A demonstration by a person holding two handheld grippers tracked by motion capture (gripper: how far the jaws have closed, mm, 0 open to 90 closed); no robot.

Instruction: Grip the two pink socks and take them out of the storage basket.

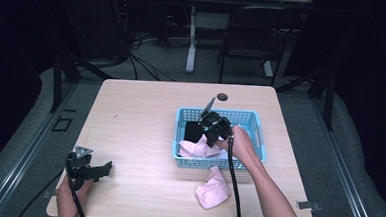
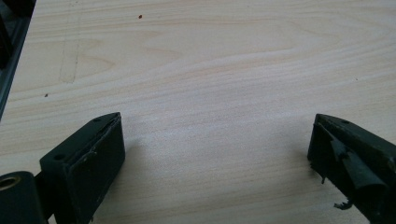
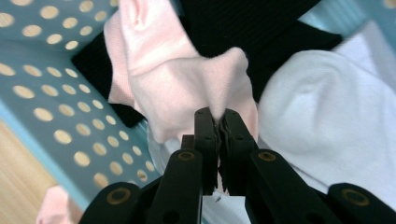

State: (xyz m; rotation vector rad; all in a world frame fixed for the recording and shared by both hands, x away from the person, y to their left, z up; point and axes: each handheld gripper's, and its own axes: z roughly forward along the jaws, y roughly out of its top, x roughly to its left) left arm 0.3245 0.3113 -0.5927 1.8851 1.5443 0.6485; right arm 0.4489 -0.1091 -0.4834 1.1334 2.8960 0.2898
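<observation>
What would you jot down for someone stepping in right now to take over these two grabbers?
Right gripper: shut on a pink cloth inside the blue basket.
Left gripper: open, holding nothing, over bare table at the near left.
Things: a black cloth and a white cloth also lie in the basket; a second pink cloth lies on the table in front of it.
Done: apparently one pink piece out.
Left: probably lift this one out, then the rest.

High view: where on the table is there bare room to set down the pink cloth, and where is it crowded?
The wooden table is bare left of the blue basket, from its far edge down to the left tool. The basket is crowded: black, white and pink cloth, plus the right tool pinching the pink one. Another pink piece fills the strip before it.
</observation>
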